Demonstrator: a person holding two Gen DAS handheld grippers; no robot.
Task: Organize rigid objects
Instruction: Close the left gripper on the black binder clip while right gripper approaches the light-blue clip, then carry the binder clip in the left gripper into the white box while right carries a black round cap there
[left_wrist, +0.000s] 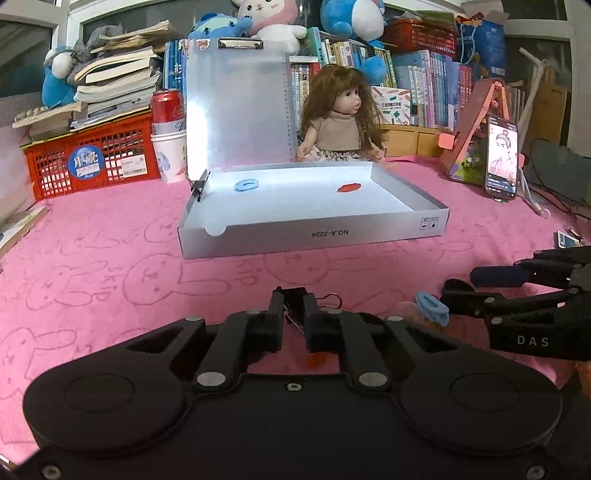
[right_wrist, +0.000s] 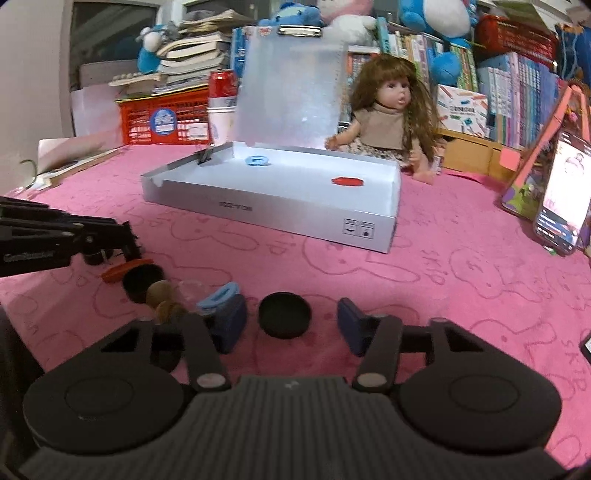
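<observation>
The right claw (right_wrist: 288, 326) hangs over the pink desk (right_wrist: 443, 258) with a black cap (right_wrist: 284, 319) between its parted fingers, touching neither. Beside its left finger lies a blue cap (right_wrist: 218, 295); ahead sits an open box (right_wrist: 258, 206).

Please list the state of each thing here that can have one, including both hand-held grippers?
Silver box: lid up, tray open.
Blue ring: lying in the tray.
Red disc: lying in the tray.
Binder clip: gripped.
Left hand-held gripper: shut on the binder clip.
Right hand-held gripper: open, straddling the black cap.
Black cap: flat on the pink cloth, not pinched.
Phone: propped up, screen lit.
</observation>
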